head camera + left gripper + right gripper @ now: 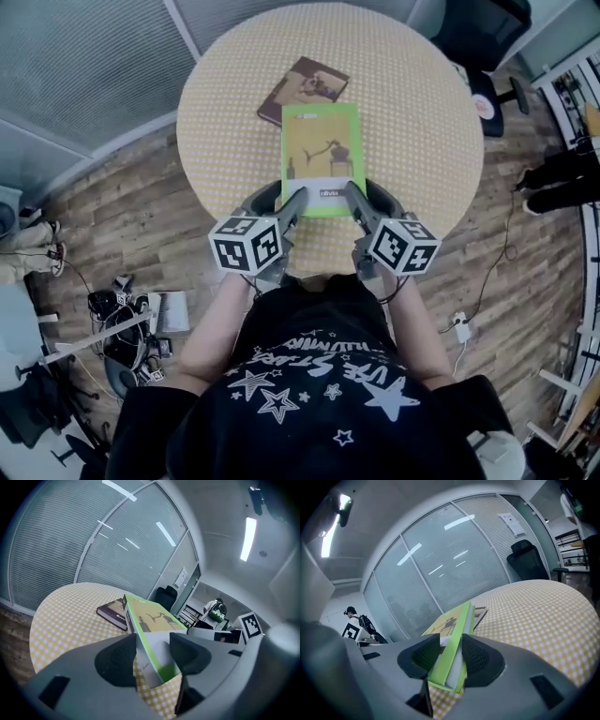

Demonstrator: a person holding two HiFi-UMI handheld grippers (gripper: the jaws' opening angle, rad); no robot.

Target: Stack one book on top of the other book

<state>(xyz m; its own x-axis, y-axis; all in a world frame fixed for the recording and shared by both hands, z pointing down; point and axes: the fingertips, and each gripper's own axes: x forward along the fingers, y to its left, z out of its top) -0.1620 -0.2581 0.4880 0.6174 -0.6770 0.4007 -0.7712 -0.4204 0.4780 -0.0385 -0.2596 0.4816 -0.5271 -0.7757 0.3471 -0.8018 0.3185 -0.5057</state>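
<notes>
I am gripping the green book [323, 155] with both tools. The left gripper [286, 208] is pinching its near-left corner between its 2 jaws, and the right gripper [361, 208] is pinching its near-right corner. The book is stretching away from me over the round table [412, 122] with the yellow checked cloth. 1 brown book [302, 86] is lying flat just beyond, by the green book's far-left corner.

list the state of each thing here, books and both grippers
green book, closed, held at its near corners, near end off the table
brown book, closed, flat on the table, beyond the green book
left gripper, jaws shut on green book
right gripper, jaws shut on green book
</notes>
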